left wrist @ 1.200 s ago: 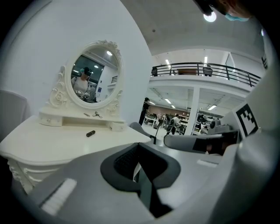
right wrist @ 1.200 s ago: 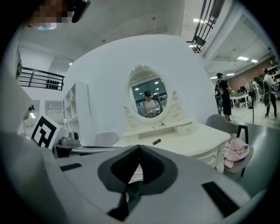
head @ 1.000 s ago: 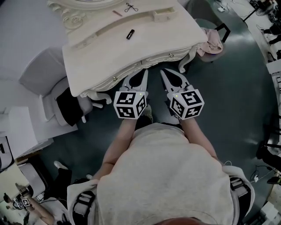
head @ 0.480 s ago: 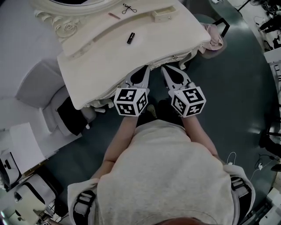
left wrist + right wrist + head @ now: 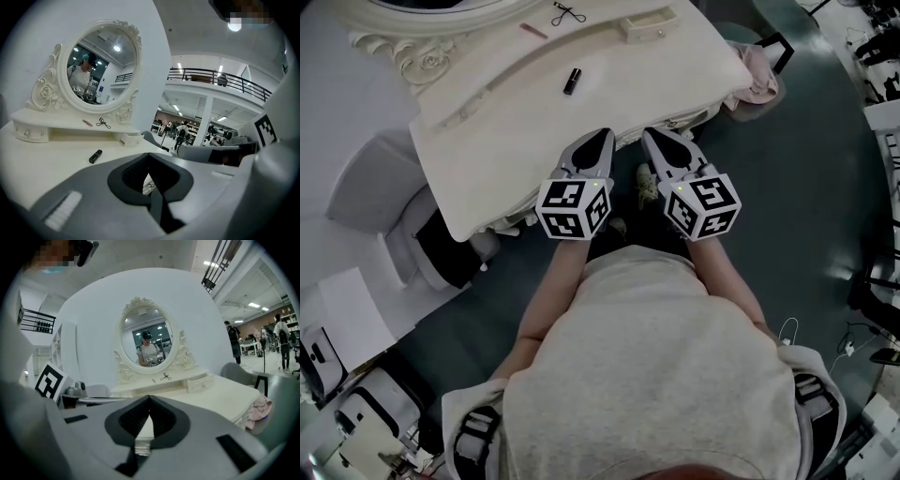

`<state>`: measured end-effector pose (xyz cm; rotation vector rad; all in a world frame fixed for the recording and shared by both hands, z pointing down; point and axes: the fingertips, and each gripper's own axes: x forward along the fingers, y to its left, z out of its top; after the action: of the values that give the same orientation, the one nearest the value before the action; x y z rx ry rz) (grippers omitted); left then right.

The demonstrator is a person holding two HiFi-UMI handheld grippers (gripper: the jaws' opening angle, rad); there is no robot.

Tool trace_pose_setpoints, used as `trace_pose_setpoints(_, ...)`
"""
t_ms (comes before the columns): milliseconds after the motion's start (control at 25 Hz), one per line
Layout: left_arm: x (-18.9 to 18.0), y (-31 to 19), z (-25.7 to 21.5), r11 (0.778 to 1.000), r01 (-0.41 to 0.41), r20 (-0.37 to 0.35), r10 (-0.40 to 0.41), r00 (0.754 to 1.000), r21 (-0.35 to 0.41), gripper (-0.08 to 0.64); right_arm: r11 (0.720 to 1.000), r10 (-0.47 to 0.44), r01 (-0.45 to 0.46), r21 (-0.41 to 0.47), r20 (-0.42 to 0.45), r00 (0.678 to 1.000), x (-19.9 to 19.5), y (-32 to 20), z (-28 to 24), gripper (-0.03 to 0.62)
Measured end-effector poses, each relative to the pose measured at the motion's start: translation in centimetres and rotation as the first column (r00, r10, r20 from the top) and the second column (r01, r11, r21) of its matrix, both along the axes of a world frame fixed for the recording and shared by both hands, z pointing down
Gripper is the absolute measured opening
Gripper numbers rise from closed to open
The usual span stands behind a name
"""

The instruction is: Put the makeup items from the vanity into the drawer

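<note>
A cream vanity (image 5: pixel 516 141) fills the top of the head view. A black lipstick tube (image 5: pixel 572 81) (image 5: pixel 95 156) lies on its top. On the raised shelf under the oval mirror (image 5: pixel 103 61) (image 5: pixel 147 345) lie a pink stick (image 5: pixel 533 30) (image 5: pixel 87 123) (image 5: pixel 153 380) and a black eyelash curler (image 5: pixel 567 13) (image 5: pixel 103 123) (image 5: pixel 164 377). A small shelf drawer (image 5: pixel 649 22) (image 5: pixel 131 139) (image 5: pixel 199 383) sits at the shelf's right end. My left gripper (image 5: pixel 598 141) (image 5: pixel 149 159) and right gripper (image 5: pixel 654 139) (image 5: pixel 149 401) reach side by side over the vanity's front edge, both shut and empty.
A pink cloth (image 5: pixel 755 80) (image 5: pixel 259 409) hangs on a chair right of the vanity. A grey seat (image 5: pixel 370 178) stands at its left. Small knobs (image 5: pixel 673 123) dot the vanity's front. Dark floor lies below, with cables at the right.
Both grippers have moved forward together, from in front of the vanity's edge to over its front edge. Their jaws stayed shut.
</note>
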<state>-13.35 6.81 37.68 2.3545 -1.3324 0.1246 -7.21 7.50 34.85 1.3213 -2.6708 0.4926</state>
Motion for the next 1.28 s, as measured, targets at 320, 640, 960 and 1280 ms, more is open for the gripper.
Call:
trace_pose_setpoints(320,0.7,-7.1,-0.1,0.999,0.053,0.026,-0.053,0.998,0.009,0.009,0.999,-0.043,0.042,0.018,0.036,0.998,1.9,-7.9,-0.5,0.008)
trace_pose_setpoints(640,2.0,-15.1,-1.2,0.991,0.128,0.032,-0.129,0.991,0.035,0.009,0.988,-0.136,0.132,0.076,0.046,0.99,2.5,-16.1,-2.4,0.008)
trace_pose_setpoints(960,4.2,-20.3,-1.2,0.983,0.18,0.039,-0.182,0.983,0.042,0.009,0.972,-0.227,0.224,0.076,0.027,0.974,3.8,-21.4,-2.2,0.008)
trace_pose_setpoints(1280,4.9,-21.5,0.9,0.97,0.243,0.062,-0.242,0.968,-0.009,0.009,0.958,-0.286,0.285,0.03,0.048,0.957,4.9,-23.3,-0.4,0.008)
